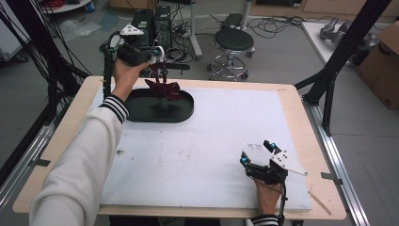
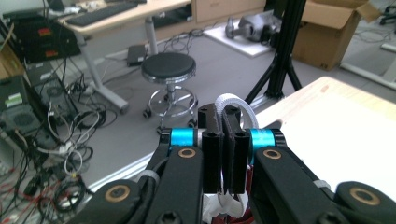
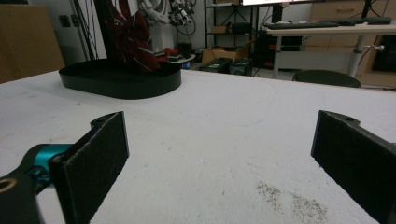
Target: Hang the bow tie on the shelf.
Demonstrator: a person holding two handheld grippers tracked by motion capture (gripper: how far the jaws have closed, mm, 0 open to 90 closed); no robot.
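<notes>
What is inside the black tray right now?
The black tray looks bare. A dark red striped cloth hangs above it from the left gripper, jaws shut; whether its lower end touches the tray floor cannot be told. The cloth hides the floor behind it.

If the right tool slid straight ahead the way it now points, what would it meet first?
Probably nothing on the table: the right tool, open, faces bare white board. The black tray with the red cloth sits left of its line, though depth is hard to judge.
</notes>
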